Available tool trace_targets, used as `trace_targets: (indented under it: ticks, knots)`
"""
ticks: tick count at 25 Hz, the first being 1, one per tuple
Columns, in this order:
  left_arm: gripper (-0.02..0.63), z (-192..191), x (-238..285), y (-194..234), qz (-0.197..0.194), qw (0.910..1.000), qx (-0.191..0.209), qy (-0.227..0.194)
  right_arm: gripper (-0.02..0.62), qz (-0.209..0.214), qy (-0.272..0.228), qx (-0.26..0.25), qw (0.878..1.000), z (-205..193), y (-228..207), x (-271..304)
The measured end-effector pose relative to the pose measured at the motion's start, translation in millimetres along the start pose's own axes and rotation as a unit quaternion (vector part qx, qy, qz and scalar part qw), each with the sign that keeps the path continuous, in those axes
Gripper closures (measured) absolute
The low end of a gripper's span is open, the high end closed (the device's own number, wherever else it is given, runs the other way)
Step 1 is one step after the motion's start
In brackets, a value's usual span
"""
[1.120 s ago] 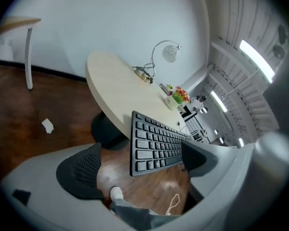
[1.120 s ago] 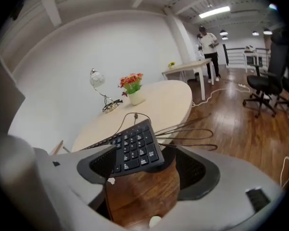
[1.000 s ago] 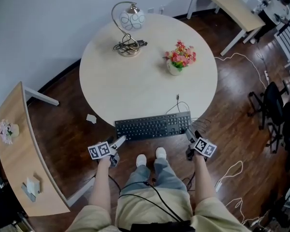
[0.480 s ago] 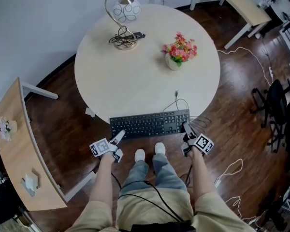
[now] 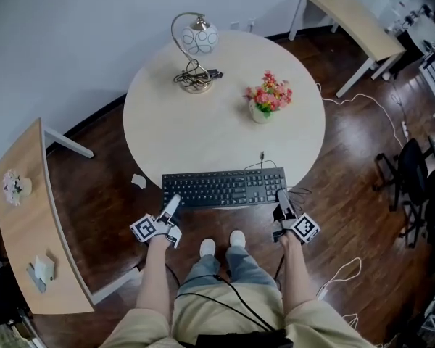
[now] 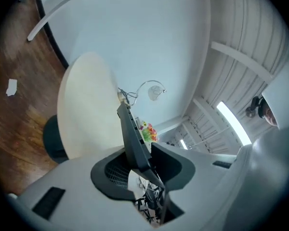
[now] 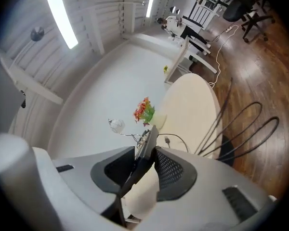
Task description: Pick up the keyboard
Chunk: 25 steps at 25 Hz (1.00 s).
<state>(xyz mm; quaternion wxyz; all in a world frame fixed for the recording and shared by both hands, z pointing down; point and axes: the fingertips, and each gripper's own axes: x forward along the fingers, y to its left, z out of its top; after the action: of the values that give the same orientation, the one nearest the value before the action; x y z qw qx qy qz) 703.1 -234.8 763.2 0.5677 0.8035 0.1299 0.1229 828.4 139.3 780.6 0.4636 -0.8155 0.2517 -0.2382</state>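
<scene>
The black keyboard (image 5: pixel 225 188) hangs at the near edge of the round table (image 5: pixel 203 129), held by both ends. My left gripper (image 5: pixel 170 205) is shut on the keyboard's front left corner. My right gripper (image 5: pixel 282 200) is shut on its right end. In the left gripper view the keyboard (image 6: pixel 132 134) runs edge-on between the jaws of that gripper (image 6: pixel 144 170), clamped. Over on the other side, the right gripper view has the keyboard (image 7: pixel 145 150) pinched edge-on in its gripper (image 7: pixel 142 170). The keyboard's cable (image 5: pixel 263 162) trails onto the tabletop.
A lamp (image 5: pixel 194 49) and a pot of flowers (image 5: pixel 265 98) stand on the far half of the table. A curved wooden desk (image 5: pixel 22 230) is at the left, a long desk (image 5: pixel 355 20) at the back right. Cables (image 5: pixel 362 104) lie on the floor, chairs (image 5: pixel 413 172) at the right.
Both grippers have closed on the keyboard's ends and risen. The keyboard has come up off the table edge and sits a little nearer me.
</scene>
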Motion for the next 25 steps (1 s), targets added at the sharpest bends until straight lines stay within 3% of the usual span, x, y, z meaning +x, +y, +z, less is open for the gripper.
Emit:
trace_targets:
  ticks: [3,8,13,18,21,25]
  knots:
    - [0.506,22.2,5.8,-37.2,-0.028,0.9992,0.026,-0.013,0.448,0.055,-0.031,0.012,0.998,24.9,50.2,8.8]
    - [0.506,55.4,14.6,-111.1,-0.076,0.9954,0.046,-0.037,0.451,0.108,-0.059,0.011,0.992,77.5,128.6,10.6]
    - [0.506,93.9,20.8,-198.2,-0.143,0.9832,0.091,-0.068,0.453,0.159,-0.07,-0.015,0.985,125.0,210.7,12.4]
    - [0.511,128.5,11.1,-270.5,-0.202,0.9641,0.136,-0.106,0.454,0.223,-0.094,-0.053,0.969,153.8,285.4,12.0]
    - [0.514,138.0,2.5,-294.7,-0.225,0.9553,0.149,-0.121,0.454,0.249,-0.107,-0.057,0.961,159.3,308.6,7.5]
    - [0.514,137.9,-7.0,-308.9,-0.235,0.95,0.163,-0.126,0.454,0.267,-0.107,-0.061,0.956,158.9,322.0,0.0]
